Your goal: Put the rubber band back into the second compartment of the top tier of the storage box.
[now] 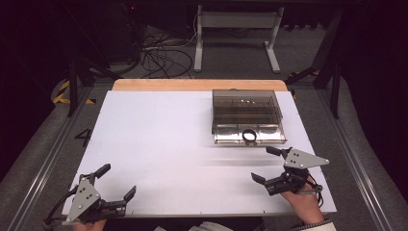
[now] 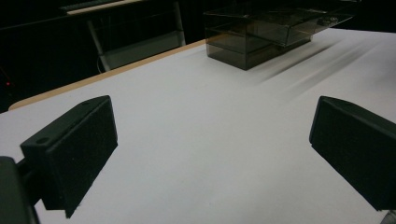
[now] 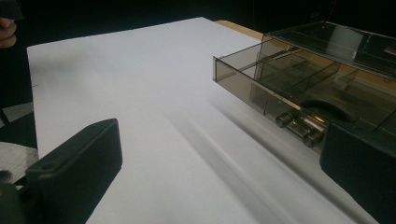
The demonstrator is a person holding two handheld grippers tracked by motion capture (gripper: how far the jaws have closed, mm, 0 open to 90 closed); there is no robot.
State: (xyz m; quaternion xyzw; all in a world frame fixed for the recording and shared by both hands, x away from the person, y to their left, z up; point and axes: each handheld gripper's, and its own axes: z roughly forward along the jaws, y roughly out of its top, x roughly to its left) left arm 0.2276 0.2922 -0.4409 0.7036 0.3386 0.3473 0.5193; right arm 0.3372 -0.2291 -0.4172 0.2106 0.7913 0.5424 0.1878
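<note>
Smoky clear box [image 1: 247, 115], drawer pulled out toward the near table edge, long axis running from near edge to far. Sat just ahead of the right gripper [image 1: 265, 163], well apart from the left gripper [image 1: 118, 179], forward and across. Looked tinted brown, see-through, split by dividers; held a black ring [image 1: 248, 136] in the drawer's front, beside small metal cylinders [image 3: 299, 125]. Rested on the white table [image 1: 159, 144]. Both grippers spread wide, gripping nothing.
</note>
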